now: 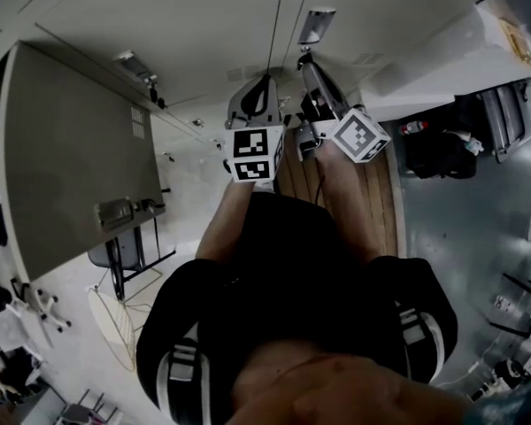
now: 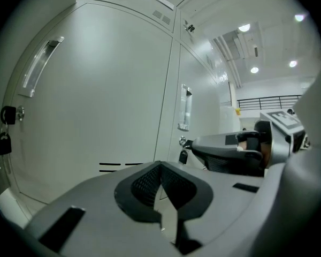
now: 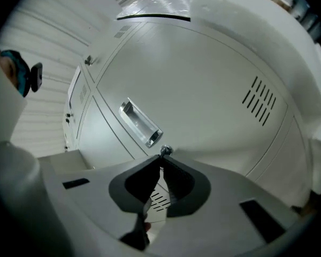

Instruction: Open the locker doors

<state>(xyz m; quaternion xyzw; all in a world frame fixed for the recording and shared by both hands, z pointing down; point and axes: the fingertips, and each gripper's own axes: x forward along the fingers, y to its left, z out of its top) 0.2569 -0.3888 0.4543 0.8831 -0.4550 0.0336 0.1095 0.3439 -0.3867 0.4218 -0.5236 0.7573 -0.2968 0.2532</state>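
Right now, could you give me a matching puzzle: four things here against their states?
1 left gripper
2 right gripper
3 handle
4 vent slits

a dark, cut in the door
b pinching the lock
c shut, empty
d shiny, beside the lock

Pairs: 1-c, 2-b, 3-d, 4-a.

Dim head view; ceiling lights (image 2: 254, 68) glare in left gripper view; strong fisheye warping, dark corners.
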